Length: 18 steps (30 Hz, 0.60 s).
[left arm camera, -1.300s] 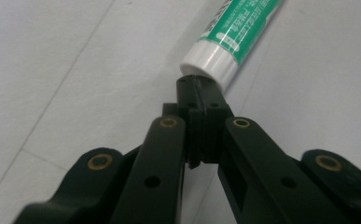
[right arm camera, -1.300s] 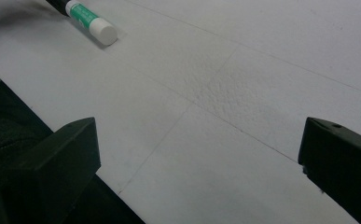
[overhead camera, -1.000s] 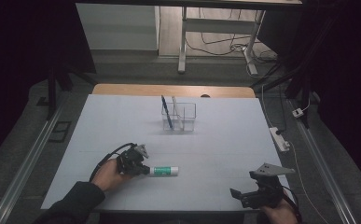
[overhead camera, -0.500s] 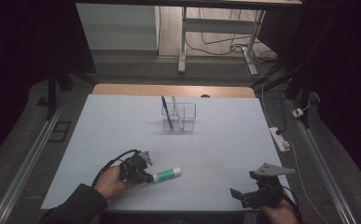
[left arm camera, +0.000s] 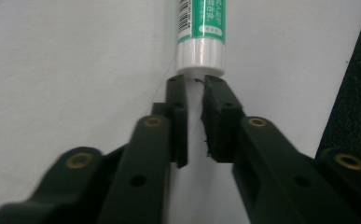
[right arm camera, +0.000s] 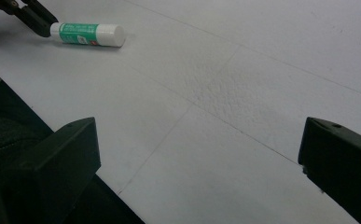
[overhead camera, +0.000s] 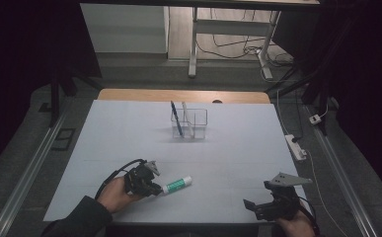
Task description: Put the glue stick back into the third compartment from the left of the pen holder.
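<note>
With the left tongs just parted off the glue stick, a straight withdrawal is advised, while the right tongs are held spread wide.

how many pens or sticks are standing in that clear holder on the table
2: a dark blue pen leaning in the left compartment of the clear holder, and a pale stick just to its right. Too small to tell if another hides there.
</note>
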Each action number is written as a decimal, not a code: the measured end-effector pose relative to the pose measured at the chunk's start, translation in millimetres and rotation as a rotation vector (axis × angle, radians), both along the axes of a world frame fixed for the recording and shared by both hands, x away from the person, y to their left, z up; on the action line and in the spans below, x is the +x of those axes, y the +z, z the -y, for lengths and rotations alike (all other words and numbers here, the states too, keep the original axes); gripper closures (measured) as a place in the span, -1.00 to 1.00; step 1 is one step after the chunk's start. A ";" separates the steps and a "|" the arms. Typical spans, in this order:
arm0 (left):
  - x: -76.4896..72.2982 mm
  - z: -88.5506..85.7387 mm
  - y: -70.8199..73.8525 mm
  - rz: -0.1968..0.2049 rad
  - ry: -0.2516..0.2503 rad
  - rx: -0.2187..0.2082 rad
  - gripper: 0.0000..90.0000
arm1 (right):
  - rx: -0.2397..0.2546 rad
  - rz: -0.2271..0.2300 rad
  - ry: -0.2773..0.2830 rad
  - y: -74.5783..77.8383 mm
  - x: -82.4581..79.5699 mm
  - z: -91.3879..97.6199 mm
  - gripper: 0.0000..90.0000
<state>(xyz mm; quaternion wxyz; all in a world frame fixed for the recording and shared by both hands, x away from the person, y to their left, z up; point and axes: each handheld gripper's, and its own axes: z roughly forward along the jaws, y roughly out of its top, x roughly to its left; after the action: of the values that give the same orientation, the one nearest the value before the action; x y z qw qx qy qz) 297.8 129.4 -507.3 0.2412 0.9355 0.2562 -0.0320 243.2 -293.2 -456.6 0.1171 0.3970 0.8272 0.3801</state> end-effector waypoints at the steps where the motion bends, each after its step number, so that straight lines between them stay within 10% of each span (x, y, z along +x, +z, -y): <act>1: -0.1 -2.1 1.8 0.005 0.012 -0.008 0.64 | 0.001 0.000 0.001 0.0 0.0 0.1 -1.00; 18: 23.3 36.1 19.3 0.057 0.032 -0.030 -0.89 | 0.002 -0.002 0.002 -0.2 1.0 -0.3 -1.00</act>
<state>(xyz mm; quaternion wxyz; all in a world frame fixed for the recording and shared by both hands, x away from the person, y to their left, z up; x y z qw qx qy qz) 321.0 93.3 -488.0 0.2631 0.9280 0.2638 -0.0052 244.2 -292.9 -456.8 0.1152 0.3966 0.8274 0.3806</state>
